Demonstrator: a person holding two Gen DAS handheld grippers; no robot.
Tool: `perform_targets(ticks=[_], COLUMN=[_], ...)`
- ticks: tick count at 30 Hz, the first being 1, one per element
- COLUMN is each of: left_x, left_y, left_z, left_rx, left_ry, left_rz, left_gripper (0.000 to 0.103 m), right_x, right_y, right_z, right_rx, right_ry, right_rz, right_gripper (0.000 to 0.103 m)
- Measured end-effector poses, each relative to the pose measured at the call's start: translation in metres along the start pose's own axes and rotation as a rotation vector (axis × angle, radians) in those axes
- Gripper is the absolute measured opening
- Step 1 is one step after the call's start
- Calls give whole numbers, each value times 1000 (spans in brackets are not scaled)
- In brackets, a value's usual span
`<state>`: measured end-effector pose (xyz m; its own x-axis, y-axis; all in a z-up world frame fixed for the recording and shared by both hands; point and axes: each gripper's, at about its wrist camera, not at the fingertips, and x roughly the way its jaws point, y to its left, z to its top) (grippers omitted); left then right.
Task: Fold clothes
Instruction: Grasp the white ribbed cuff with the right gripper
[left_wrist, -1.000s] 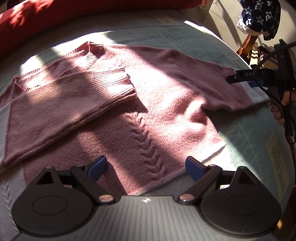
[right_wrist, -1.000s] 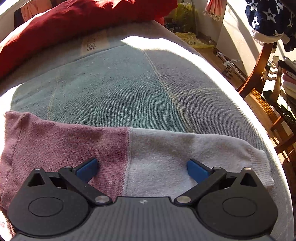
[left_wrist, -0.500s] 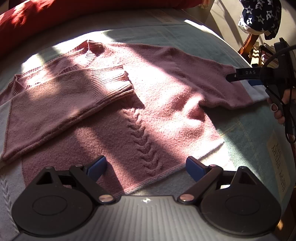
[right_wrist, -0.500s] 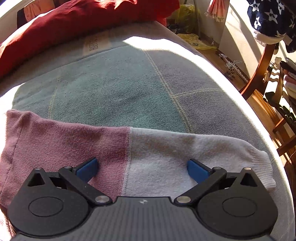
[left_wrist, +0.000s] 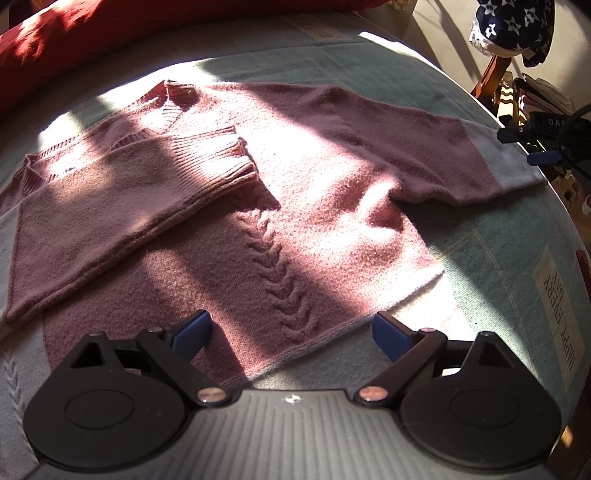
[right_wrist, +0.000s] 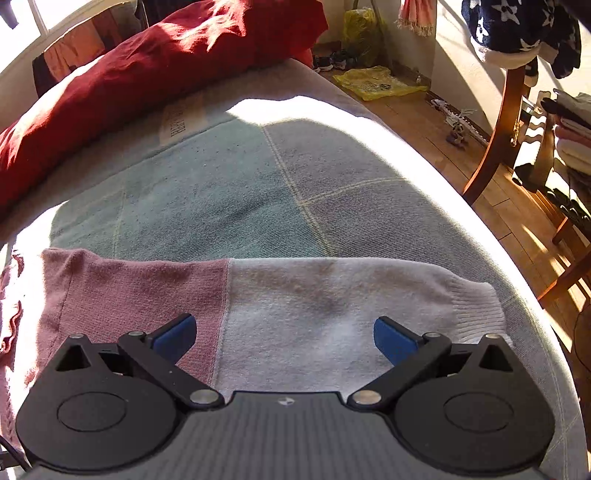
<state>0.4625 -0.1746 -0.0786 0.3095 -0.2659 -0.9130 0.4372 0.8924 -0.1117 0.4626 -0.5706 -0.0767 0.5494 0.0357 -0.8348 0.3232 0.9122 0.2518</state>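
Note:
A pink knit sweater (left_wrist: 303, 206) with a cable braid down its front lies flat on the bed. Its left sleeve (left_wrist: 122, 199) is folded across the chest. The other sleeve (left_wrist: 436, 155) stretches out to the right and ends in a pale grey part (right_wrist: 332, 317). My left gripper (left_wrist: 291, 332) hovers open over the sweater's hem, holding nothing. My right gripper (right_wrist: 284, 336) is open just above the outstretched sleeve, near the pink-grey seam, and it also shows at the right edge of the left wrist view (left_wrist: 532, 144).
A green and grey checked blanket (right_wrist: 258, 192) covers the bed. A red pillow (right_wrist: 155, 77) lies at the head. To the right stands a wooden chair (right_wrist: 506, 133) draped with a star-print cloth (right_wrist: 517, 26), over wooden floor with a yellow bag (right_wrist: 376, 85).
The left gripper has pulled back slightly, so the sweater's hem sits higher in its view. The right gripper has drifted a little over the sleeve. Both have stayed open.

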Motion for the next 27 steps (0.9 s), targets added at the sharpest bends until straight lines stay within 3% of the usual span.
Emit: perform_targets(ticks=[3,7,10,12,15,21,27], left_x=[1,2,3,4,4,7,8], left_y=[-1,-3,-5,-6,-6,-7,-7], left_z=[1,2,3,4,5,5,6], left_rx=[10,26,35,38,38,35,37], left_ry=[5,14,22,26,29,31,32], left_rz=[2,9,14,18,20,24,25], left_gripper=[94,95,95,95,95,96,97], right_x=[-13,-23,-24,-18,-11,-3,15], right_y=[-50,-101,-119,-128,-140,-165,-187], right_z=[-8,-23,-29,-32,-36,-50,-59], right_rx=[212,423,499,536,599,737,892], right_ry=[32,6,-16,-11,-13,-53,-135], right_rz=[118,182,226,248,264,304,373], right_gripper=[103,101,84,65,52,35,28])
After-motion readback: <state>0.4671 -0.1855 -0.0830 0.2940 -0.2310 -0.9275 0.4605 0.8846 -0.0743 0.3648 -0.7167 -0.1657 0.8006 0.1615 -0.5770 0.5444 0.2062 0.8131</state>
